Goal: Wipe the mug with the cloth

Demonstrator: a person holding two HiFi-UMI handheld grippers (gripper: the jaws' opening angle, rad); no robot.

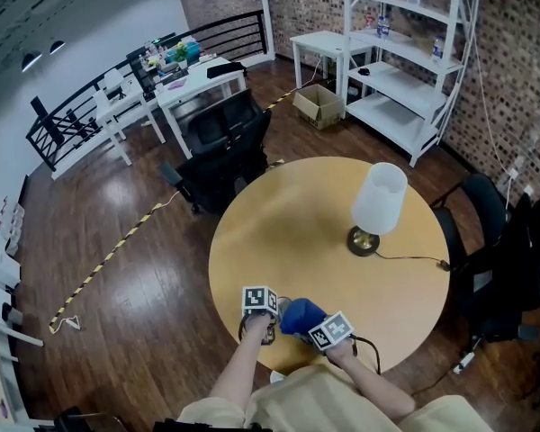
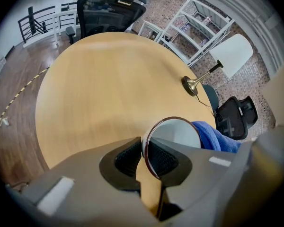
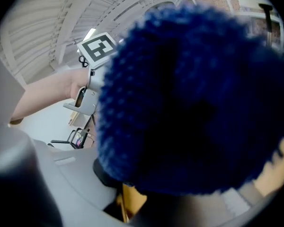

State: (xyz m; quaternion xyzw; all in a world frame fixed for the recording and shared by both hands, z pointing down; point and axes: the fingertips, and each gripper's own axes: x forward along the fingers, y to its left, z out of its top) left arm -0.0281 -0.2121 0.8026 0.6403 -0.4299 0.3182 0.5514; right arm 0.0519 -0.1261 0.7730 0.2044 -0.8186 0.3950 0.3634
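The stiff, breakable mug [image 2: 177, 134] is being clenched at its rim by the left jaws, the soft blue cloth [image 3: 189, 103] by the right jaws

1. The left gripper [image 2: 144, 157] points steeply down, its jaws nearly together and pinching the wall of the mug [image 2: 175, 136], one pad inside the rim and one outside.
2. The right gripper [image 3: 128, 193] also tilts downward (less steeply), its jaws closed on the cloth [image 3: 189, 93], which bulges out ahead and hides most of the pads.
3. In the head view, both grippers sit close together, just beside each other.
4. The left forearm [image 1: 243, 367] and right forearm [image 1: 378, 390] are bare and reach forward, converging.
5. The left hand [image 3: 75, 86] wraps its gripper's handle.
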